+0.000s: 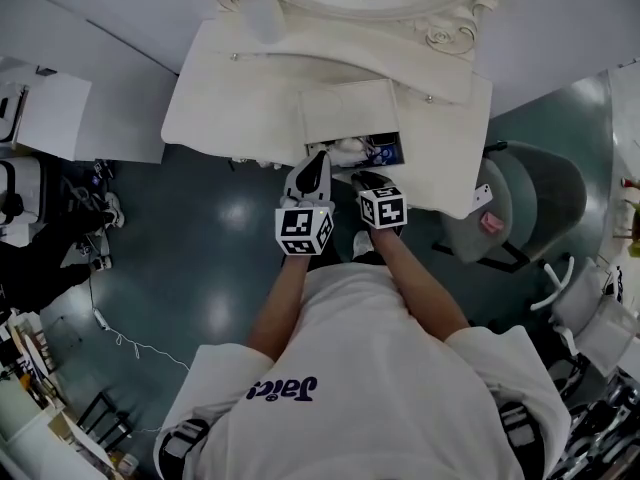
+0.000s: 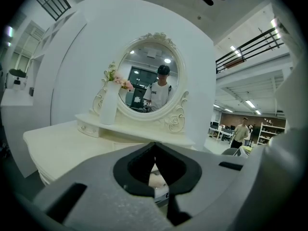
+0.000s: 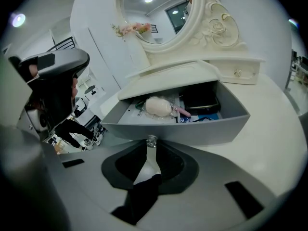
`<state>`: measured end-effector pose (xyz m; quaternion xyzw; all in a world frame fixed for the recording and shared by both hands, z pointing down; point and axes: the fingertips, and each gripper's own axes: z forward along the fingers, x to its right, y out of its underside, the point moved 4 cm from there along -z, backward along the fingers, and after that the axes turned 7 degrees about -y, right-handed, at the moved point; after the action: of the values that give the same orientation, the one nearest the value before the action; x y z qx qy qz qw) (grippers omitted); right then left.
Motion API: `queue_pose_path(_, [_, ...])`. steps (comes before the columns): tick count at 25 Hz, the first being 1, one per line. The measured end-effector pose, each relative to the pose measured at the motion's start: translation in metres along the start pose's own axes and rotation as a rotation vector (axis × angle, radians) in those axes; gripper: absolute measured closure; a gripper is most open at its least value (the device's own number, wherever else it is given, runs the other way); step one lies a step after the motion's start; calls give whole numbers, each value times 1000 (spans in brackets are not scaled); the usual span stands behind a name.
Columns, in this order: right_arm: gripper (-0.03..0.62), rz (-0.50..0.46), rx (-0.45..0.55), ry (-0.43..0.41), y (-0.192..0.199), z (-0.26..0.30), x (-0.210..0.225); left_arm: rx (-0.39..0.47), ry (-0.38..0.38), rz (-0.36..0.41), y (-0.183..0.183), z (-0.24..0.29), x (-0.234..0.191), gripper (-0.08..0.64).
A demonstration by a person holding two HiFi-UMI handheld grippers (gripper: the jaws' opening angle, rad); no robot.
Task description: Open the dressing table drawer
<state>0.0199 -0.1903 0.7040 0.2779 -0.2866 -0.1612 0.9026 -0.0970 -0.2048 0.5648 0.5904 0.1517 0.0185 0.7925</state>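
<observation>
The white dressing table [image 1: 240, 98] has its middle drawer [image 3: 202, 129] pulled out. Inside lie a white fluffy puff [image 3: 159, 106], a black case [image 3: 204, 100] and some papers. In the right gripper view my right gripper [image 3: 150, 146] is shut on the small clear knob [image 3: 152, 140] of the drawer front. The head view shows it [image 1: 365, 180] at the table's front edge, just below the drawer [image 1: 385, 151]. My left gripper [image 1: 318, 158] hovers beside it to the left. In its own view the left gripper [image 2: 155, 146] is shut with nothing in it and faces the oval mirror [image 2: 149, 76].
A white vase [image 2: 109, 102] with pink flowers stands left of the mirror. A small upper drawer with a knob [image 3: 238, 72] sits on the right. A grey chair [image 1: 530, 203] stands right of the table. A person [image 2: 239, 131] walks far off in the room.
</observation>
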Motion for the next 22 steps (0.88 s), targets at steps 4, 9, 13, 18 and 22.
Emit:
queue_pose_path(4, [528,-5,-21,-9,14,-6,-5,10,-7,-11,5,-12,5,545])
queue_pose_path(9, [528,2,-39,-17,31,-14,-9,21,-19,-22,9,-24,8,545])
queue_pose_path(13, [528,-11,-11,-26,29,-17,-9,21,-23,-25,13,-29,10,545])
queue_pose_path(18, [526,-7,11,-54,35,-11,-3,14,-21,-19,18,-35,18,545])
queue_pose_path(22, [522,-20,15,-59,33,-24,-4,28,-21,-5,13,-36,24,545])
